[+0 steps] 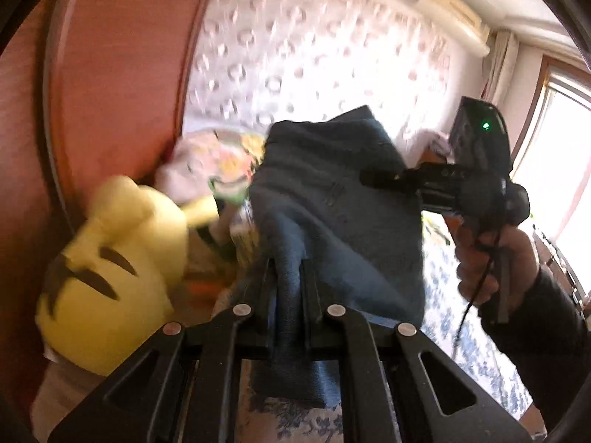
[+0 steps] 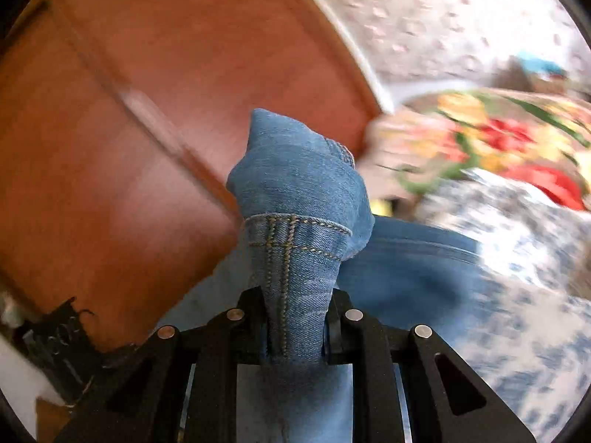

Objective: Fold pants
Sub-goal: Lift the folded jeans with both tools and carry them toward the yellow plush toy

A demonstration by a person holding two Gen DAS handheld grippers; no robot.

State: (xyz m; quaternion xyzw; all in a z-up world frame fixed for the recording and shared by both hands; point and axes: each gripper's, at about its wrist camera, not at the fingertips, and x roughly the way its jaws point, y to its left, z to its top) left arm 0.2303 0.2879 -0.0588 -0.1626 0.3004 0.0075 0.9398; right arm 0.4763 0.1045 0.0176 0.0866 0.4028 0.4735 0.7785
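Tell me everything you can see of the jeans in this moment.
The jeans are blue denim with tan double stitching along a hemmed edge. They are lifted and bunched, not flat. The right claw is shut on a stitched hem, the cloth standing up past its tips; more denim trails down to the right. The left claw is shut on another fold, which looks darker in that view and drapes over toward the right claw.
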